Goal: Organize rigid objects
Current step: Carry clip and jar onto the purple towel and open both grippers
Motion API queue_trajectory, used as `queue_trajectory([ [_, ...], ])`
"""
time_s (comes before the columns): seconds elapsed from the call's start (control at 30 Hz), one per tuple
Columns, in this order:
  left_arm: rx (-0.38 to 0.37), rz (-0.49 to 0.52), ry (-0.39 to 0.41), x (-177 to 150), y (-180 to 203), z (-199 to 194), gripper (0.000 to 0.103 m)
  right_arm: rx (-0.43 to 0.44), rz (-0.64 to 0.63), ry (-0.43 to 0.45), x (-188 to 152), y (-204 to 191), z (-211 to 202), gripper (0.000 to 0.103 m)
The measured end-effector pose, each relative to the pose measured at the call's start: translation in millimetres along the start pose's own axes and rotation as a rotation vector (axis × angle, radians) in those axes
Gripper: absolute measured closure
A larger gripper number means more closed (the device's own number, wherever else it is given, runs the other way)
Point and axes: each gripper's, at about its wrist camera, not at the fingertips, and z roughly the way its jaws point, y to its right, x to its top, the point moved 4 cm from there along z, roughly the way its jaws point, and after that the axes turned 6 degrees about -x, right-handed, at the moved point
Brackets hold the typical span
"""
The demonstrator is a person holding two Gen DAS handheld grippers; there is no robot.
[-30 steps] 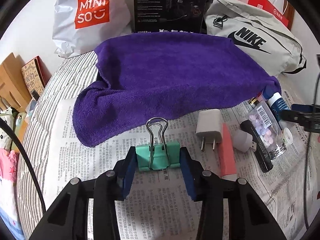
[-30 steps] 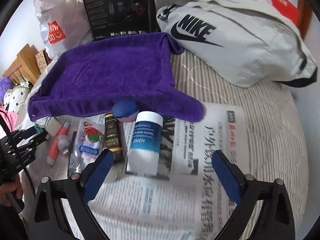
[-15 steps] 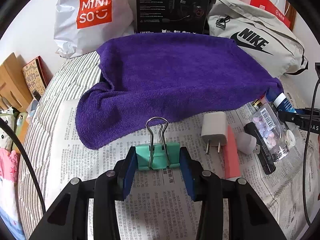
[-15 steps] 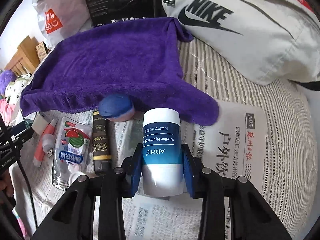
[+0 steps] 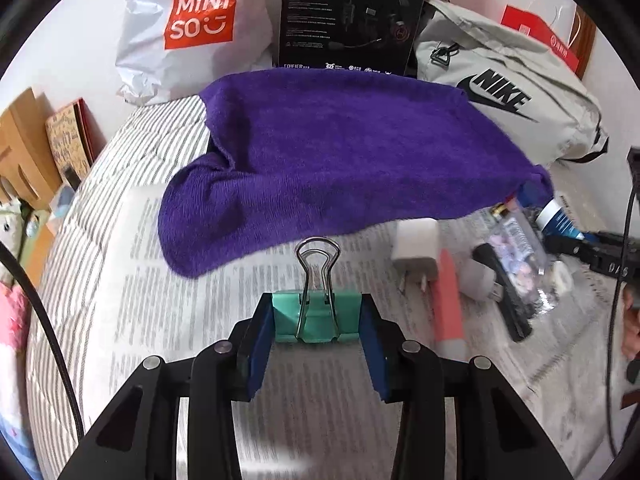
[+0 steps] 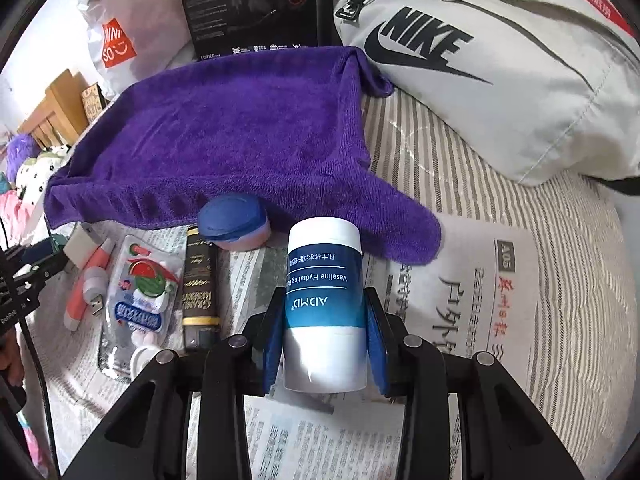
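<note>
Left claw (image 5: 316,322) clamped on teal metal binder clip (image 5: 316,316), right claw (image 6: 325,344) clamped on white-and-blue cylindrical Vaseline balm tube (image 6: 325,304), above newspaper (image 6: 472,300), purple towel (image 6: 224,136) beyond

Home bedroom: striped mattress (image 6: 460,168), shopping bag (image 5: 192,28).

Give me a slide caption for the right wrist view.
Right gripper clamps a blue-and-white Vaseline balm tube above newspaper, purple towel behind.

One teal binder clip (image 5: 316,316). One Vaseline balm tube (image 6: 325,300). One blue-lidded jar (image 6: 234,222). One white charger plug (image 5: 414,246). One candy bottle (image 6: 138,296). One purple towel (image 6: 224,136). One Nike bag (image 6: 500,68). One Miniso bag (image 5: 192,28). One headset box (image 5: 348,16).
</note>
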Motion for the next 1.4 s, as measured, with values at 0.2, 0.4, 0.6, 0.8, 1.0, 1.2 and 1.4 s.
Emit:
queue_trajectory([
  [0.2, -0.024, -0.009, 0.029, -2, 4, -22, 0.064, 0.048, 0.018, 0.012, -15, 0, -18, 0.066],
  [0.4, -0.057, 0.011, 0.048, 16, 14, -41, 0.064, 0.093, 0.013, 0.027, -21, -2, -42, 0.066],
  [0.6, -0.049, 0.038, 0.077, 52, 17, -44, 0.064, 0.128, 0.004, 0.077, 1, -2, -62, 0.066],
  [0.8, -0.045, 0.044, 0.097, 86, 15, -38, 0.064, 0.132, -0.018, 0.120, 48, -6, -61, 0.066],
  [1.0, -0.041, 0.039, 0.091, 113, 10, -15, 0.064, 0.139, -0.040, 0.119, 84, -16, -45, 0.066],
  [1.2, -0.053, 0.029, 0.075, 136, 2, 18, 0.064, 0.134, -0.060, 0.096, 110, -24, -19, 0.066],
  [1.4, -0.057, 0.008, 0.045, 151, -12, 53, 0.064, 0.115, -0.093, 0.072, 137, -33, 13, 0.066],
])
